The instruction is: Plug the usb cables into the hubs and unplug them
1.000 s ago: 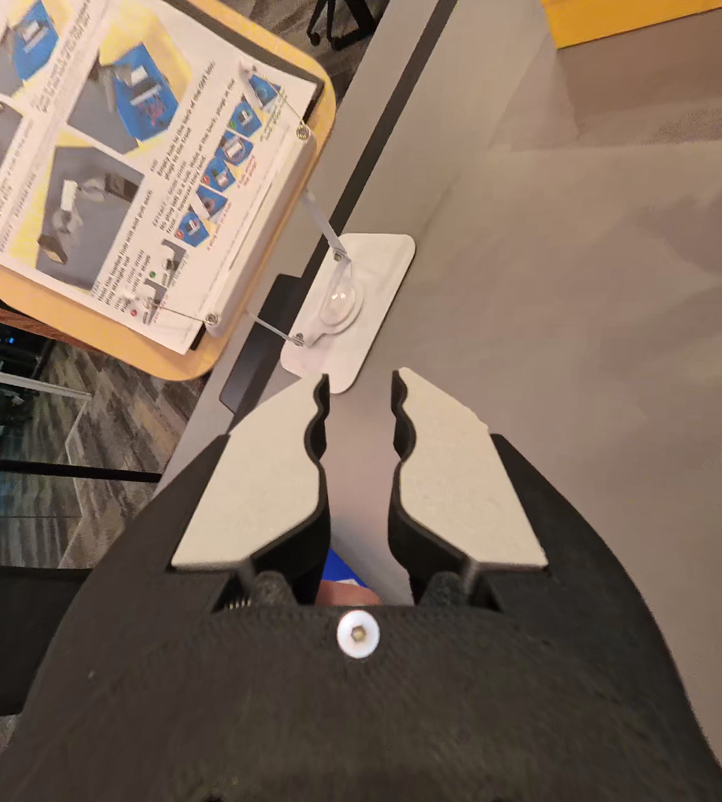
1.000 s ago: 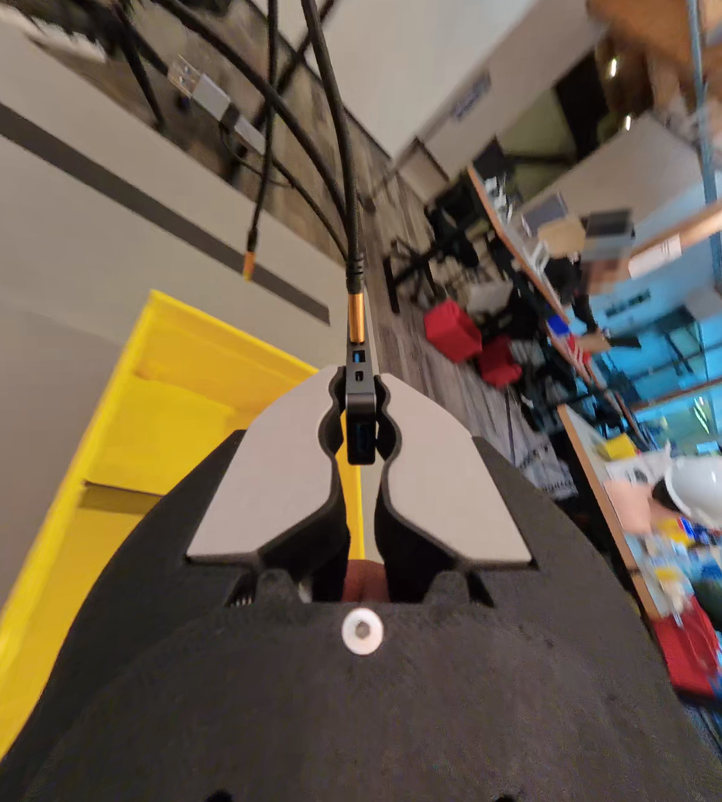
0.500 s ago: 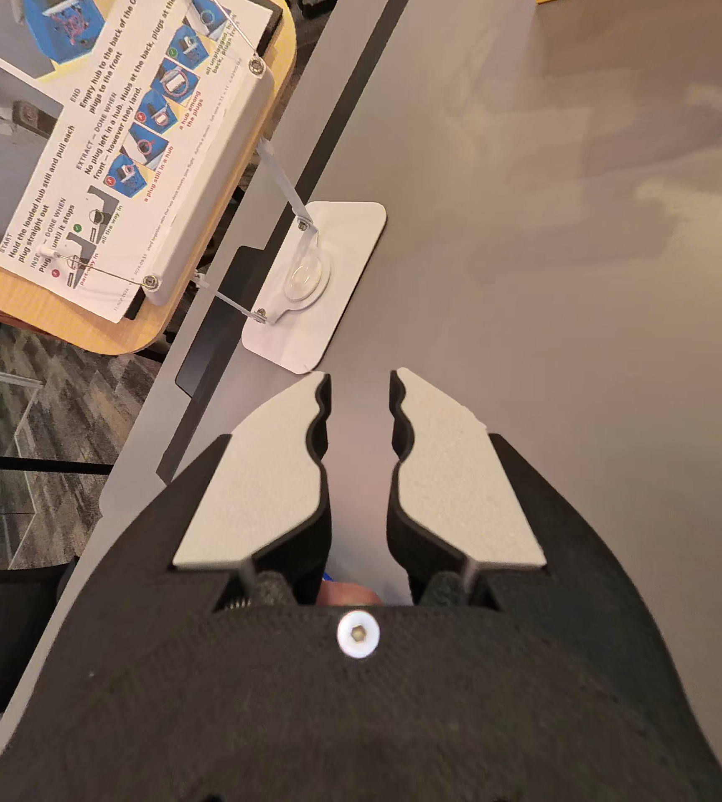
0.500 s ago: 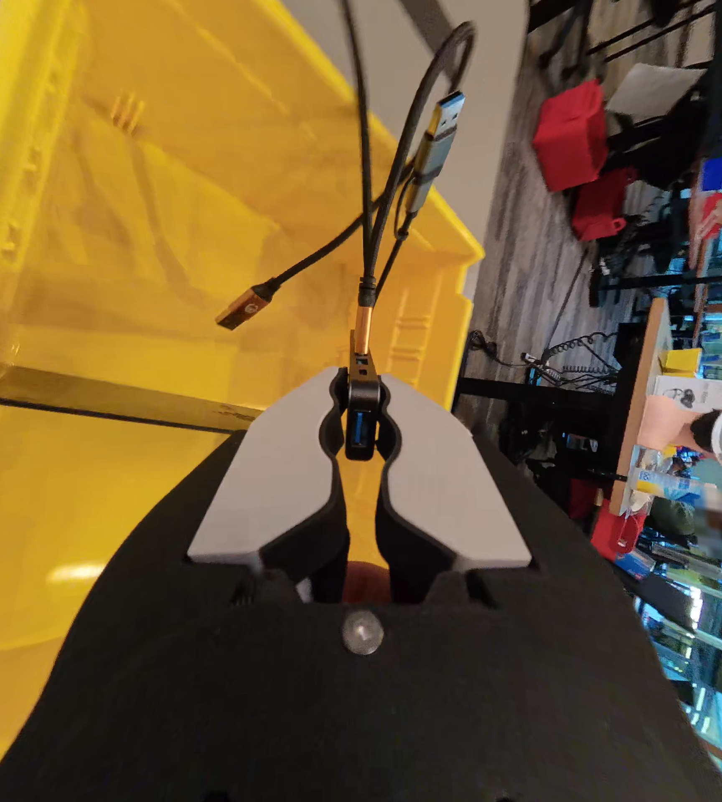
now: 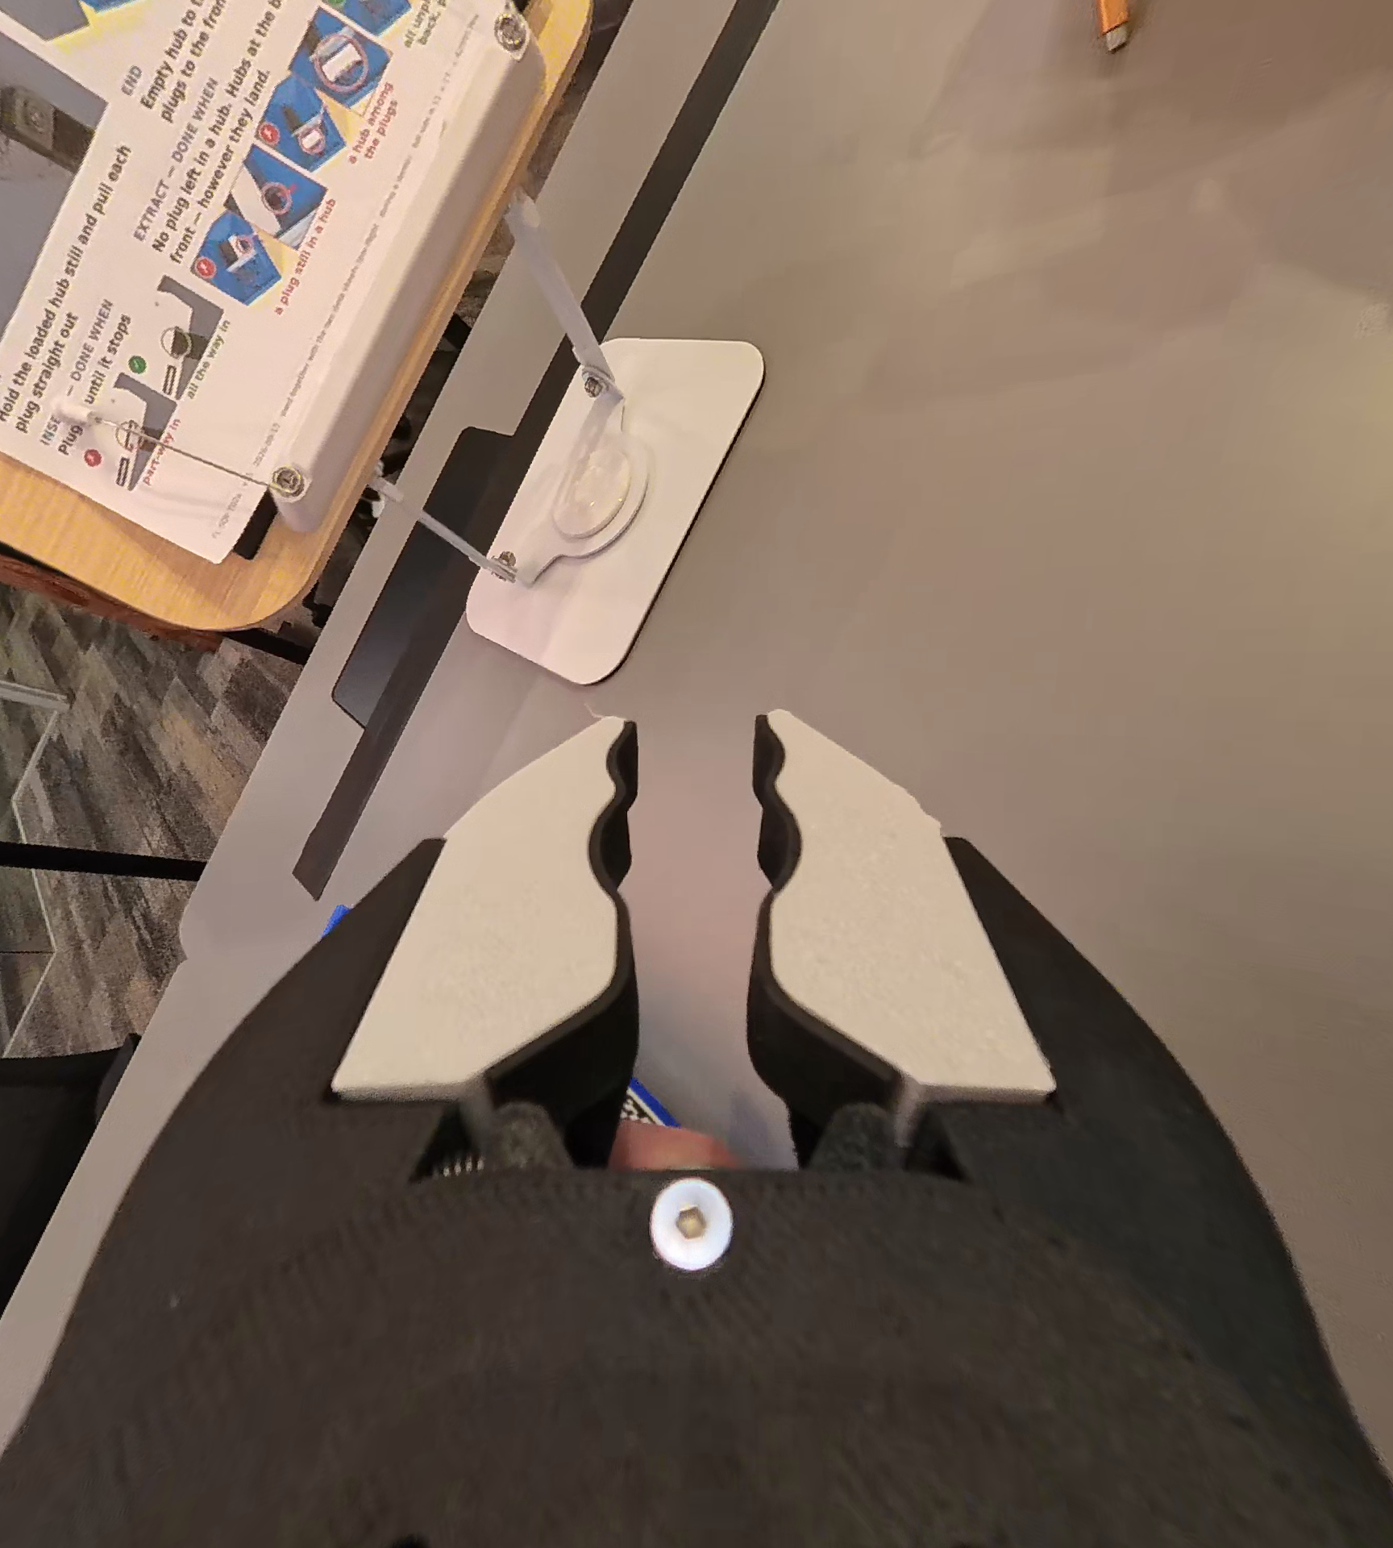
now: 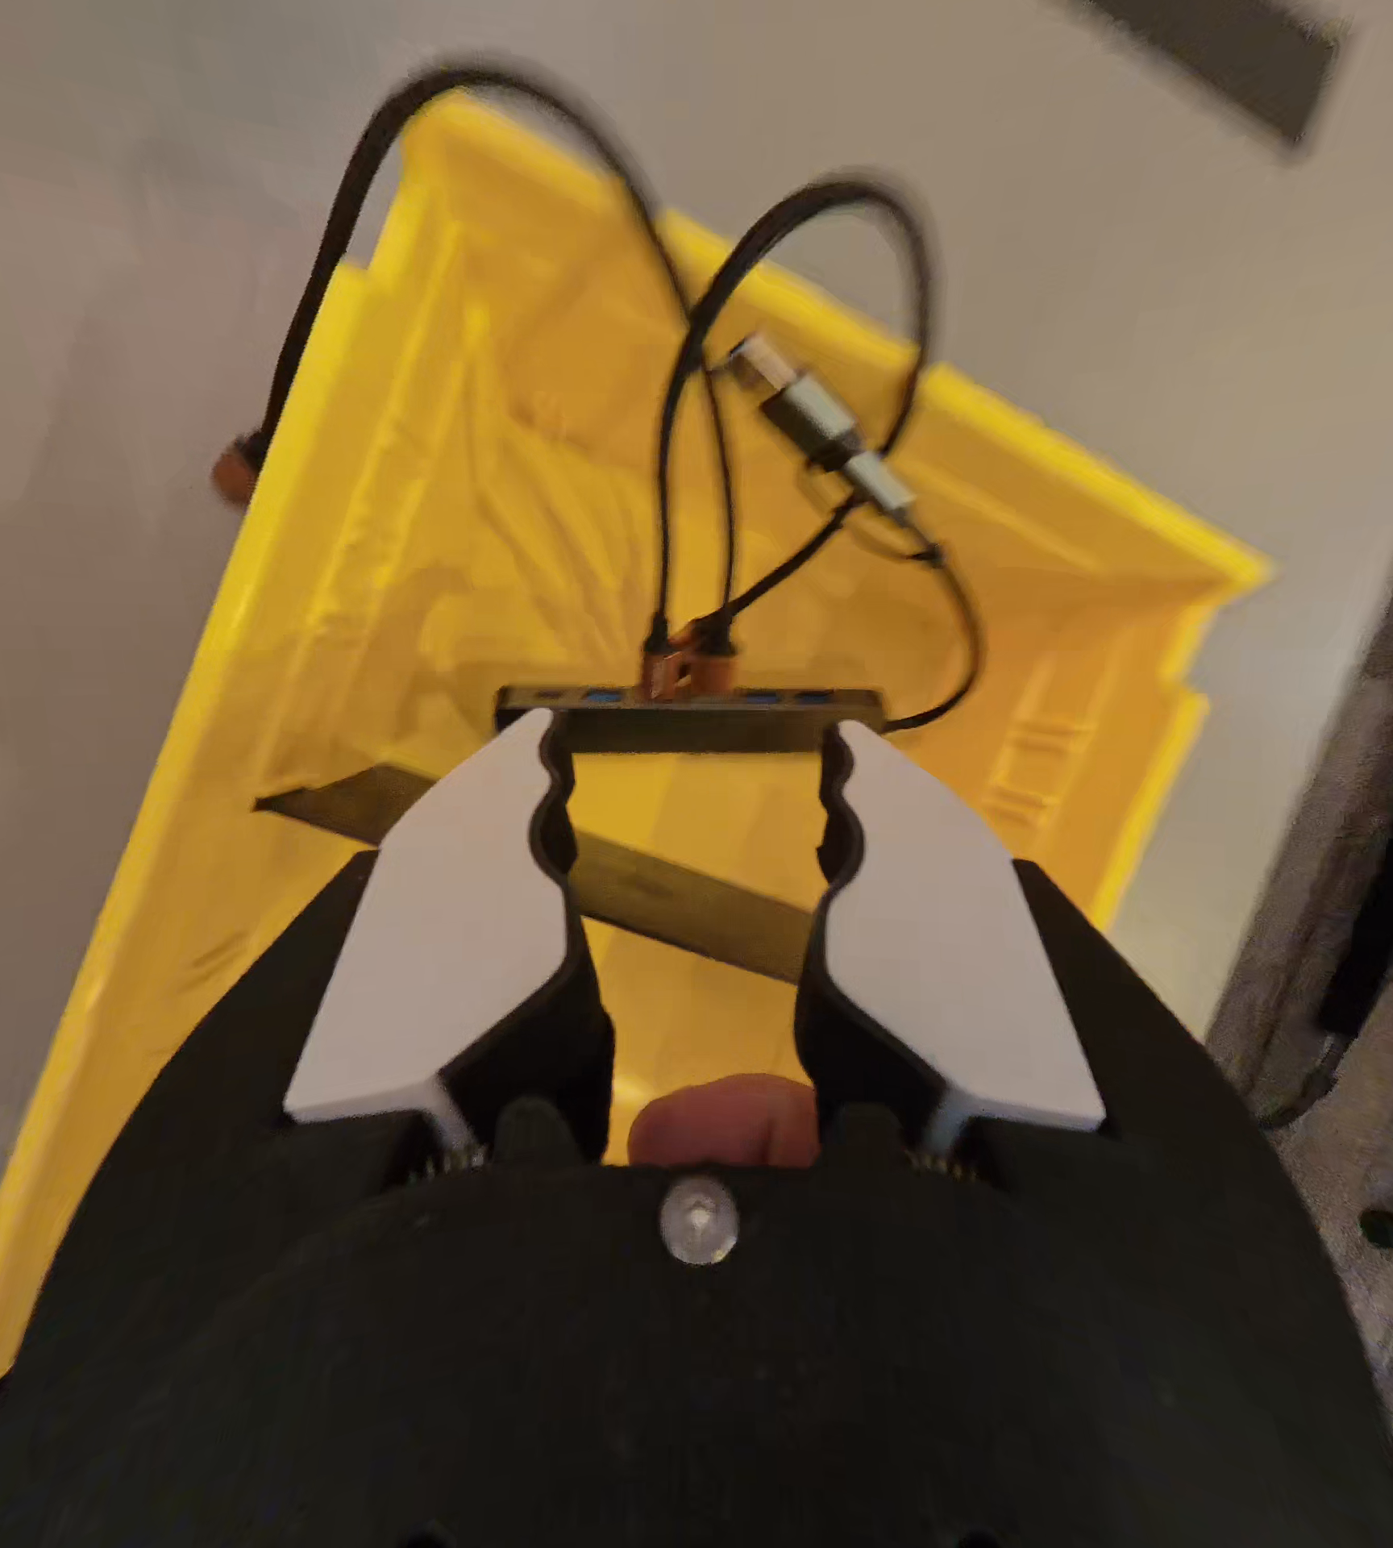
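So on my right wrist view the right gripper [image 6: 689,737] has its fingers spread wide over the yellow bin [image 6: 442,469], which fills the middle of the frame. The black USB hub [image 6: 689,720] sits right at the fingertips, lying crosswise between them. The picture's pretty blurry, so I can't tell if the tips are actually pinching its ends or it's loose, but the gap is wide. Two orange-tipped black cables [image 6: 681,662] are plugged into the hub's far edge and loop up toward the top of the frame. A grey metal USB plug [image 6: 819,419] dangles at upper right on the hub's own lead, and another orange connector [image 6: 234,473] hangs at the left, over the bin's edge. A dark divider strip [image 6: 676,896] crosses the bin behind the fingers.

On the left wrist view, the left gripper [image 5: 695,737] is empty, jaws a bit apart, above the grey table [image 5: 1095,586]. A white stand base [image 5: 618,511] sits just ahead of the tips, holding an instruction sheet [image 5: 174,251] at upper left.
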Available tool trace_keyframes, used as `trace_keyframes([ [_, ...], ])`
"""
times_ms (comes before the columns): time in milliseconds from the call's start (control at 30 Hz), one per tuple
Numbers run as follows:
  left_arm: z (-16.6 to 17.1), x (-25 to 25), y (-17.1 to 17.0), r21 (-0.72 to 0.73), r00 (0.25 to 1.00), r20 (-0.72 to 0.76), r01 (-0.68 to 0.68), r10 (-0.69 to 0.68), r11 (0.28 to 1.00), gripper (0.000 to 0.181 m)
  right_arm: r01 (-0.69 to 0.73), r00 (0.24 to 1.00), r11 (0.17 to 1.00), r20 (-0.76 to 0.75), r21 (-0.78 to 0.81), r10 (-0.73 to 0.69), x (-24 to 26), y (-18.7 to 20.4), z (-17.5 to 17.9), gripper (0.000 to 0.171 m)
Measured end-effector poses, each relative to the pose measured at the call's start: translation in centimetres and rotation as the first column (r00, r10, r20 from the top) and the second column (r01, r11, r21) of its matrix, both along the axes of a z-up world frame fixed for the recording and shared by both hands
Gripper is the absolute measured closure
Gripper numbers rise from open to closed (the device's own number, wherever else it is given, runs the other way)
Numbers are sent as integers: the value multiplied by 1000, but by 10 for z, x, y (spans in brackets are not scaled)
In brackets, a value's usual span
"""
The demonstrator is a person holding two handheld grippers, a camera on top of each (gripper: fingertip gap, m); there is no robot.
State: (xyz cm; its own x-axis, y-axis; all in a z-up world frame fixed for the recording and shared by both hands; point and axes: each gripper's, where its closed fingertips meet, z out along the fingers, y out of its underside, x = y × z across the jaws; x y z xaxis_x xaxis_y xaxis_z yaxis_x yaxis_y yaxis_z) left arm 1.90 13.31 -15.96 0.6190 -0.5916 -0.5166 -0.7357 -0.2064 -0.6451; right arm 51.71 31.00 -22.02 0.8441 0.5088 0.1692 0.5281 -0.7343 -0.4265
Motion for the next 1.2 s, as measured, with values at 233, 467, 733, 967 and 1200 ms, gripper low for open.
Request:
trace_keyframes([
  [233, -1, 0, 2, -5, 1000, 6, 2, -2, 1000, 155, -163, 969, 980, 205, 117, 136, 14, 27, 2, 104],
  [467, -9, -2, 5, -14, 1000, -13, -13, 13, 1000, 154, -197, 971, 979, 150, 53, 187, -19, 49, -39, 84],
  [733, -16, -11, 7, -28, 999, -5, -32, 32, 999, 154, -44, 987, 999, 157, -6, 44, -3, 54, -67, 164],
  [967, -18, -14, 9, -31, 999, -3, -40, 40, 999, 154, 109, 993, 993, 36, 53, -111, 19, 58, -40, 165],
  [1200, -18, -14, 9, -33, 999, 0, -41, 41, 999, 154, 195, 980, 981, 37, -1, -195, 47, 51, -46, 163],
])
